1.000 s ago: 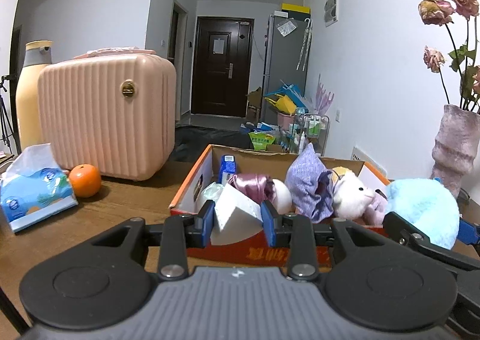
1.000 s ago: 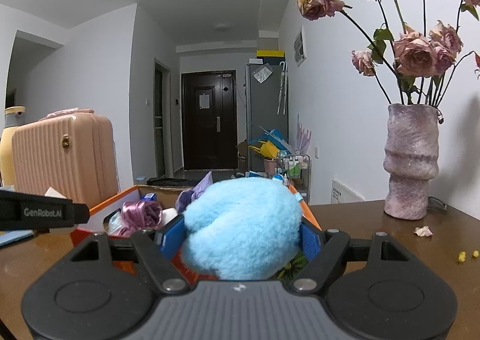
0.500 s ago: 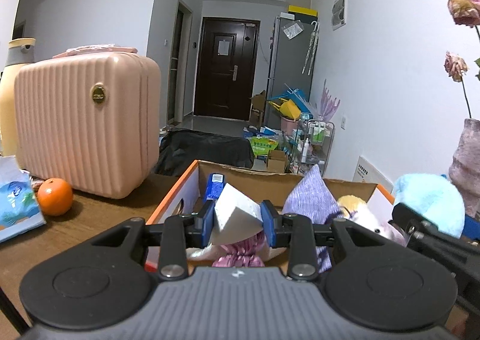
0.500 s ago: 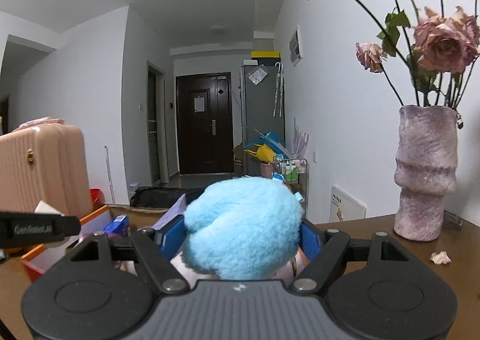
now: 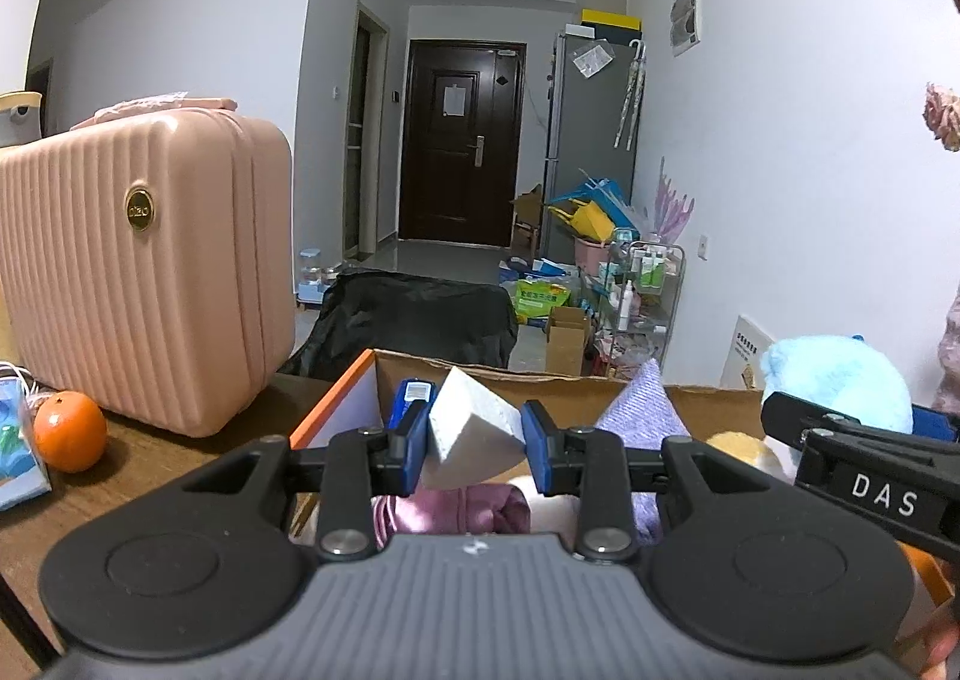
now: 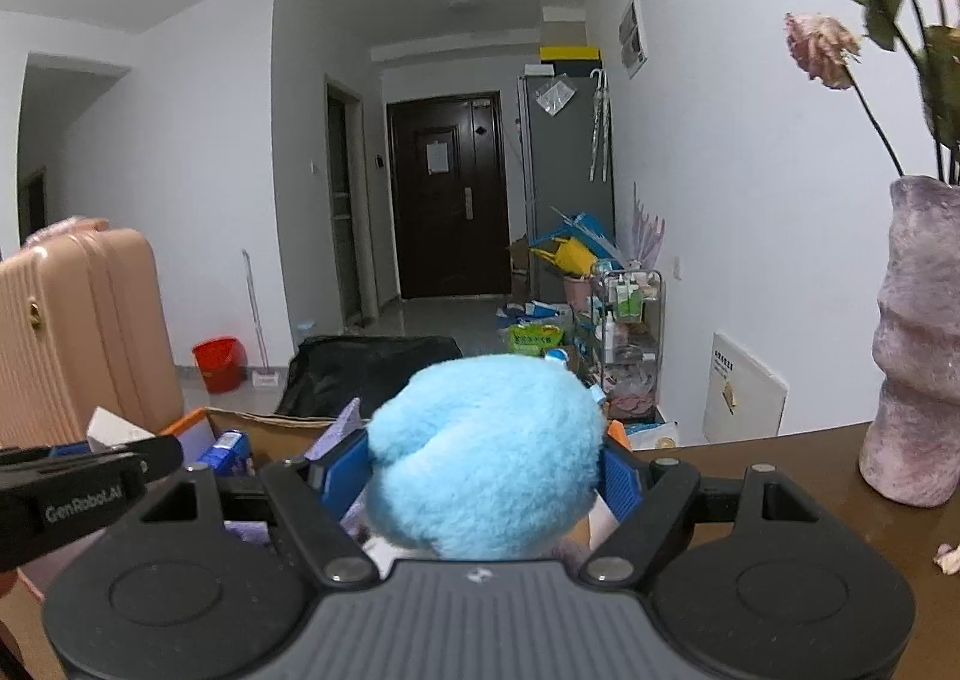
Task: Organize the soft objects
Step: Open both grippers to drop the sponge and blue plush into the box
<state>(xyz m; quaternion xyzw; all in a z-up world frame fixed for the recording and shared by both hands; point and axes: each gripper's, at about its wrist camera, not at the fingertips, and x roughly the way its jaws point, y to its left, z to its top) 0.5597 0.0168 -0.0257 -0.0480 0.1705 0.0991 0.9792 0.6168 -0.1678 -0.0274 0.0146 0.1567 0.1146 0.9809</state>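
We see a fluffy light blue toy (image 6: 486, 452), a white block (image 5: 474, 428), a pink suitcase (image 5: 144, 284) with stripes, an orange fruit (image 5: 69, 431), a purple cloth (image 5: 642, 410) and a brown bench (image 6: 810, 476).

A dark brown wooden table (image 5: 156, 458) carries a ribbed pink suitcase (image 5: 144, 272) toward its left edge with an orange (image 5: 69, 431) just beside it, an open cardboard box (image 5: 336, 410) mid-table, and a mauve vase (image 6: 918, 344) near the right edge.

Left gripper (image 5: 475, 443) jaws narrow, clamped; right gripper (image 6: 483, 476) jaws wide, clamped; both pointing slightly downward.
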